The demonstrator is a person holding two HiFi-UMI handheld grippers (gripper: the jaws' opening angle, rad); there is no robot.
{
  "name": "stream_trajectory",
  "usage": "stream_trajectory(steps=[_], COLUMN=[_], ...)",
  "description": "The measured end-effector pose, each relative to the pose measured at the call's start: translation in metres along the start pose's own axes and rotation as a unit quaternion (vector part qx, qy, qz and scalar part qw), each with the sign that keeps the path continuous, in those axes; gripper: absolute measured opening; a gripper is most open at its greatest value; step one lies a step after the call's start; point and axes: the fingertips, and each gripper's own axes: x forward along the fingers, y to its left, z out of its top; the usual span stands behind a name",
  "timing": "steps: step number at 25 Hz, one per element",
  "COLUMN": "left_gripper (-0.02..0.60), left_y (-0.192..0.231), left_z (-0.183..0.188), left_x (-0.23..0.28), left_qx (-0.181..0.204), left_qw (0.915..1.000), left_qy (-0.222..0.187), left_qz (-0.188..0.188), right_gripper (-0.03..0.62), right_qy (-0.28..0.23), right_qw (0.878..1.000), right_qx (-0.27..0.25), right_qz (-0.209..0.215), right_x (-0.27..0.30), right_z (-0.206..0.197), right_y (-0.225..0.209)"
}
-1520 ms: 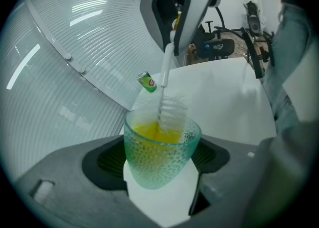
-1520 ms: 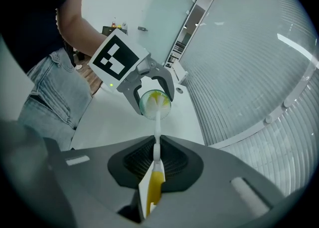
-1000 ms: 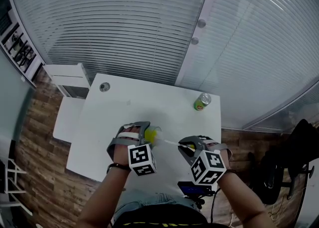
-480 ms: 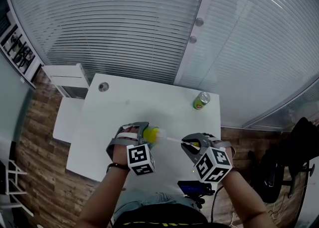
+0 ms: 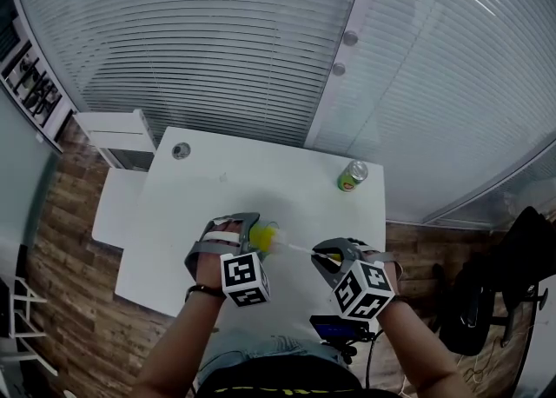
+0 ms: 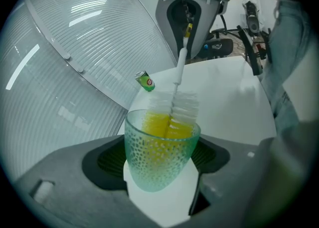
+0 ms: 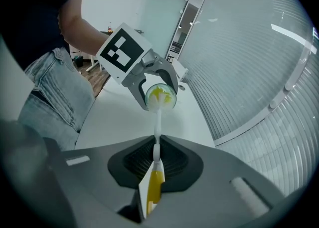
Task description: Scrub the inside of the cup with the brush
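A clear green dimpled cup (image 6: 160, 151) sits between the jaws of my left gripper (image 5: 246, 231), which is shut on it; it is held tilted above the white table (image 5: 217, 196). The cup (image 7: 159, 95) faces my right gripper (image 5: 328, 257). That gripper is shut on the yellow and white handle of a brush (image 7: 155, 182). The brush's white shaft (image 6: 178, 70) runs across to the cup, and its yellow and white bristle head (image 6: 169, 117) is inside the cup's mouth.
A green drink can (image 5: 352, 176) lies on the table near its far right corner. A round grommet (image 5: 181, 151) is set in the far left corner. A white cabinet (image 5: 122, 140) stands left of the table, glass walls behind, an office chair (image 5: 486, 301) to the right.
The right gripper shifted slightly right and back again, rolling a little, with the brush head staying in the cup. The left gripper held still.
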Motion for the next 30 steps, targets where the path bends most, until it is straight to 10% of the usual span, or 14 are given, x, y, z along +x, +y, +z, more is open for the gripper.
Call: stream_trajectory(steps=[30], left_gripper=[0.396], left_y=[0.002], left_z=[-0.013], left_x=[-0.001], left_qx=[-0.001], left_qw=[0.9998], left_qy=[0.017], left_qz=[0.008], right_gripper=[0.034], right_qy=[-0.017], right_qw=[0.999], right_qx=[0.024], right_qz=[0.017], right_x=[-0.023], right_z=[-0.003], right_y=[0.01])
